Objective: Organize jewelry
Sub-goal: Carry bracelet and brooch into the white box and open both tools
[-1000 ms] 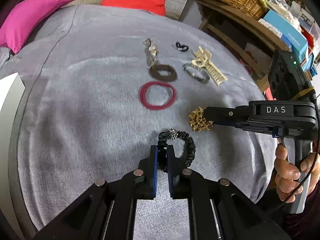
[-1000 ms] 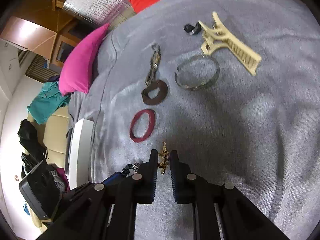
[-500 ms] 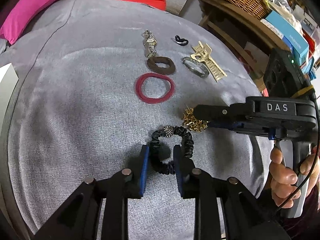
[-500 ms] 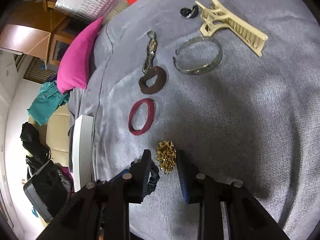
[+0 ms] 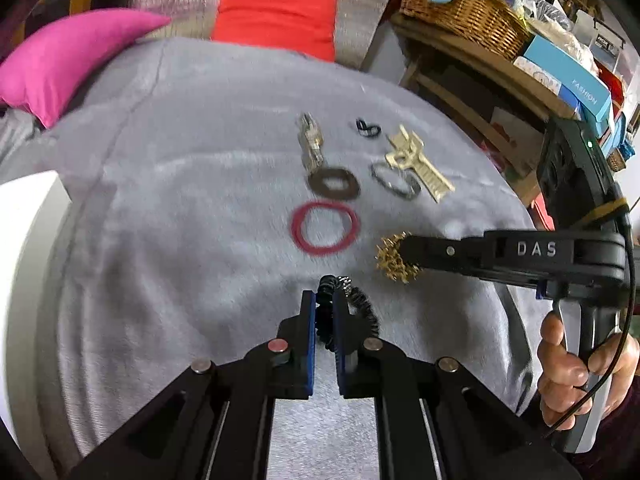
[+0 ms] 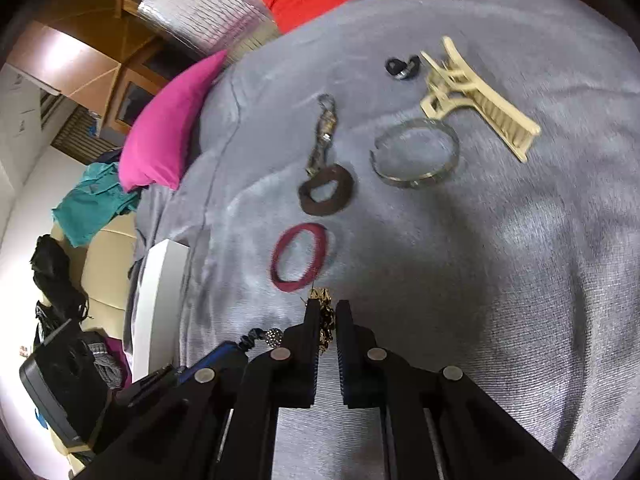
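On the grey blanket lie a red hair tie, a brown hair tie, a silver bangle, a cream claw clip, a metal watch and a small black ring. My left gripper is shut on a black beaded scrunchie. My right gripper is shut on a gold chain piece, which also shows in the left wrist view. The red tie, bangle and clip lie ahead of it.
A pink cushion and a red cushion sit at the blanket's far edge. A wooden shelf with a wicker basket and boxes stands to the right. A white surface borders the blanket on the left.
Both grippers opened half a second ago, then closed again: the left on the scrunchie, the right on the gold chain piece. Both items are held up off the blanket now.
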### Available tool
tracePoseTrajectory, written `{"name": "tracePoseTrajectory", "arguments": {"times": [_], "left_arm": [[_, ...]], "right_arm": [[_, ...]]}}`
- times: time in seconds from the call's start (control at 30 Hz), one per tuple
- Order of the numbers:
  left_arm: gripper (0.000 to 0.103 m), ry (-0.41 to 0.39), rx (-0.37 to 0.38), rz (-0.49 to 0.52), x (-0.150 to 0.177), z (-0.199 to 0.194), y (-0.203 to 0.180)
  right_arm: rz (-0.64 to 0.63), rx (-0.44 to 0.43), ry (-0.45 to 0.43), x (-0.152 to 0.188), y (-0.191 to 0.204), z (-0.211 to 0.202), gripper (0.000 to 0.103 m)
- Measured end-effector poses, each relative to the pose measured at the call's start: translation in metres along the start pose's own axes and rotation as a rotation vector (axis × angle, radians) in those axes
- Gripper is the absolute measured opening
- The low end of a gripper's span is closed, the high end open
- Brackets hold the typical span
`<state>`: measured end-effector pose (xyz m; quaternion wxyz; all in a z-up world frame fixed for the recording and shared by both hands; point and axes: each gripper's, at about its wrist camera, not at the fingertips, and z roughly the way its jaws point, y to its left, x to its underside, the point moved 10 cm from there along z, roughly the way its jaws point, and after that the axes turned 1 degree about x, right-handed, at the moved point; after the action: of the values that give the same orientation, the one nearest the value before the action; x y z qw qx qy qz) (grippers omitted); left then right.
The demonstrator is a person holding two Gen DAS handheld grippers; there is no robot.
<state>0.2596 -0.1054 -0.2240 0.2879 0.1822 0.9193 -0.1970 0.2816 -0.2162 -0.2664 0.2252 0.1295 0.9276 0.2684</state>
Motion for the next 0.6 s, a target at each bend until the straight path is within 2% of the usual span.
{"name": "tracePoseTrajectory", "arguments": {"times": [0.27, 0.4, 0.5, 0.6], "left_arm": [[0.008, -0.150, -0.048, -0.033, -0.033, -0.051, 0.031], [0.008, -0.241, -0.138, -0.082, -0.052, -0.087, 0.076], [0.008, -0.308, -0.216, -0.159, -0.064, -0.121, 0.124], [0.008, -0.338, -0.282, -0.223, -0.066, -0.144, 0.166]], "right_arm": [[-0.062, -0.037, -0.051, 0.000, 0.033, -0.004, 0.009], [-0.109, -0.066, -0.070, -0.002, 0.065, -0.001, 0.009], [-0.160, -0.074, -0.079, -0.005, 0.094, 0.005, 0.009], [-0.192, -0.104, -0.070, -0.013, 0.134, 0.020, 0.009]]}}
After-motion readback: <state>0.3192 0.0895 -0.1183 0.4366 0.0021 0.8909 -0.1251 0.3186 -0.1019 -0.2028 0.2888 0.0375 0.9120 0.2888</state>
